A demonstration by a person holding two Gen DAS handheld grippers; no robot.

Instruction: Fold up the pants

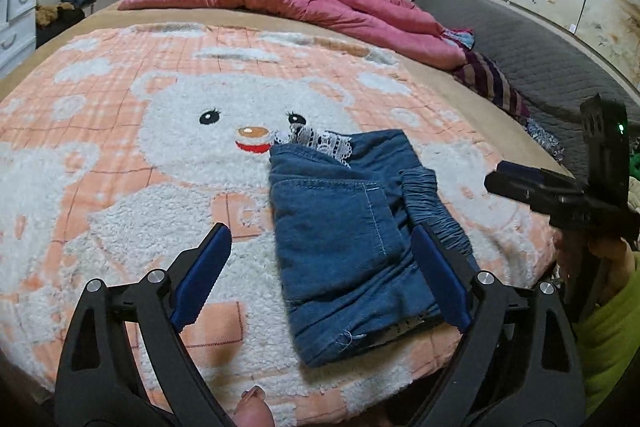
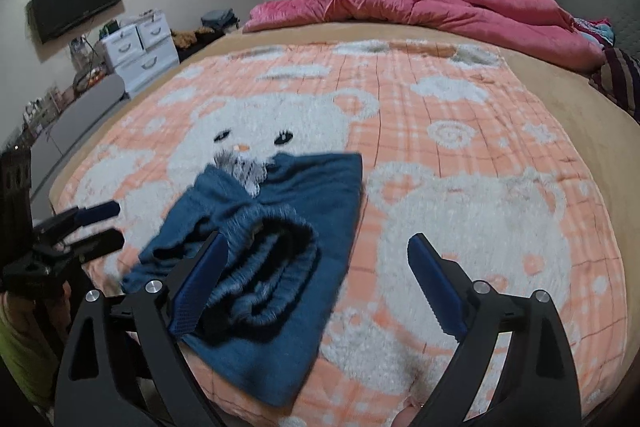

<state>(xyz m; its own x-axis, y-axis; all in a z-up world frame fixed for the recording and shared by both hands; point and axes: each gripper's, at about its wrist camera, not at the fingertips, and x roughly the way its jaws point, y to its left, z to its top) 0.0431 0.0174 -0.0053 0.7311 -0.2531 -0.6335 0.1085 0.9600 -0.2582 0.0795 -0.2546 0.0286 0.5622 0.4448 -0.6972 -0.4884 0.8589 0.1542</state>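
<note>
The blue denim pants (image 1: 344,235) lie folded into a small bundle on the peach bear blanket (image 1: 120,147), with white lace trim (image 1: 320,141) at the far end and the elastic waistband (image 1: 434,211) on the right. My left gripper (image 1: 320,235) is open and empty just above the bundle's near part. In the right wrist view the pants (image 2: 280,247) lie left of centre, and my right gripper (image 2: 316,247) is open and empty over their right edge. The left gripper also shows at the left edge of the right wrist view (image 2: 100,225). The right gripper shows at the right edge of the left wrist view (image 1: 504,175).
A pink quilt (image 1: 304,3) is bunched along the far side of the bed. A grey headboard (image 1: 540,55) and striped cloth (image 1: 492,83) are at the right. White drawers (image 2: 140,47) and a wall TV (image 2: 80,3) stand left of the bed.
</note>
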